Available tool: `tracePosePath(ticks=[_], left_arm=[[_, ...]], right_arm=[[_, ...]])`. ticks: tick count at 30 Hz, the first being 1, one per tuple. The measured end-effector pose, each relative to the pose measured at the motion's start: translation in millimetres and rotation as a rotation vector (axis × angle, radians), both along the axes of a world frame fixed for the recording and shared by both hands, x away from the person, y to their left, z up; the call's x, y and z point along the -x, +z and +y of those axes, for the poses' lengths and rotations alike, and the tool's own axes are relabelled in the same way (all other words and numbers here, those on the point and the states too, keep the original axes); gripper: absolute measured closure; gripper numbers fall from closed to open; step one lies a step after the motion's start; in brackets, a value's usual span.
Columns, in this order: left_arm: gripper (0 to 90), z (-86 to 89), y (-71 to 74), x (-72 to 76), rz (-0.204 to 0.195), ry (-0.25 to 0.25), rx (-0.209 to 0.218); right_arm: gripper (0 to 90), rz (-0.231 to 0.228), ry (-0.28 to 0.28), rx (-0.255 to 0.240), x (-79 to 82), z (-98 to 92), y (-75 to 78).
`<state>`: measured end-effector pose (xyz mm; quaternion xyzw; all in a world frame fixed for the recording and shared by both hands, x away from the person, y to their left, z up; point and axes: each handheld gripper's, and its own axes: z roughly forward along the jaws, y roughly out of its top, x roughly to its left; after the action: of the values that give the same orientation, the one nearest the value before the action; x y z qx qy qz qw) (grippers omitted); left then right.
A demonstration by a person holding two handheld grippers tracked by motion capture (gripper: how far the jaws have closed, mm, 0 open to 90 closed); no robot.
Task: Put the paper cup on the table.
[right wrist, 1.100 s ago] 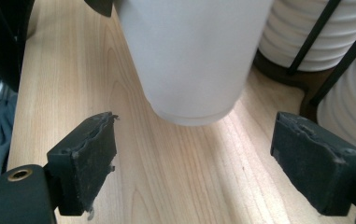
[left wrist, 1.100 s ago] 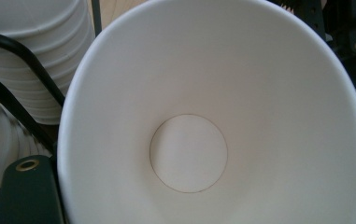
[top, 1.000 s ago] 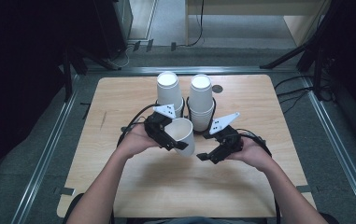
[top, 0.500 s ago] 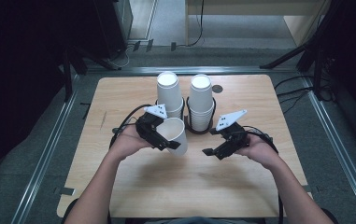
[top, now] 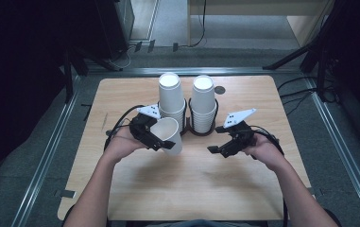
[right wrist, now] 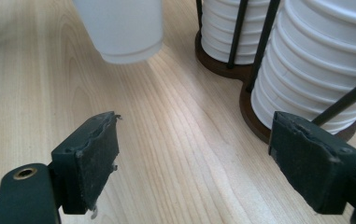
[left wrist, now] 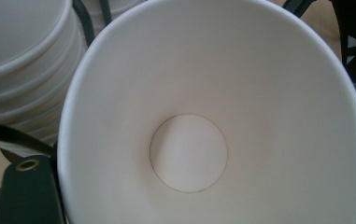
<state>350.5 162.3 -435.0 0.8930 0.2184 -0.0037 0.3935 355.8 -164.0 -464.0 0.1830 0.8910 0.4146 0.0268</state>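
A white paper cup [top: 169,134] hangs tilted just above the table, my left gripper [top: 153,138] shut on its rim. The left gripper view looks straight into the cup [left wrist: 189,154], with one black jaw at the lower left outside its wall. Behind it stand two tall stacks of white cups [top: 171,97] [top: 203,101] in a dark wire holder [top: 201,131]. My right gripper [top: 214,150] hovers open and empty to the cup's right. In the right gripper view its pads [right wrist: 89,158] frame bare wood, the held cup's base [right wrist: 124,28] at the top left and the stacks [right wrist: 330,60] on the right.
The light wooden table [top: 192,189] has free room in front of both hands and at its left side. A small dark round spot [top: 220,89] lies behind the stacks. Metal rails and dark floor surround the table.
The left hand has carried the cup a little to the left, away from the right gripper. The right gripper has stayed about where it was, still open.
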Motion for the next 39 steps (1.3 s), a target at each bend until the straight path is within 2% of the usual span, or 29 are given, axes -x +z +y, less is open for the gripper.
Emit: tracePosePath(ticks=[4, 10, 15, 22, 30, 34, 39], left_arm=[[14.7, 8.8, 0.7, -0.3, 0.001, 0.011, -0.005], [14.7, 23.0, 2.7, 1.2, -0.005, 0.031, -0.003], [14.7, 34.4, 1.9, 0.6, -0.009, 0.06, -0.016], [14.5, 53.8, 7.0, 0.5, -0.024, 0.11, -0.023], [14.3, 79.1, 6.5, -7.2, -0.016, 0.203, -0.021], [14.0, 84.9, 7.1, -11.8, -0.011, 0.247, -0.009], [14.0, 92.3, 6.6, -16.9, -0.024, 0.279, -0.021]], right_arm=[[16.6, 0.0, -0.009, 0.006, -1.7, -1.3, -1.4], [19.0, -0.031, -0.027, 0.035, -2.9, -4.0, -2.9], [19.0, -0.032, -0.033, 0.03, -4.2, -5.1, -3.4], [19.1, -0.037, -0.047, 0.041, -6.5, -8.1, -5.4], [19.2, -0.043, -0.045, 0.052, -5.9, -7.4, -7.8], [19.2, -0.036, -0.044, 0.036, -8.1, -8.5, -10.5], [20.4, -0.034, -0.073, 0.016, -14.0, -11.8, -12.6]])
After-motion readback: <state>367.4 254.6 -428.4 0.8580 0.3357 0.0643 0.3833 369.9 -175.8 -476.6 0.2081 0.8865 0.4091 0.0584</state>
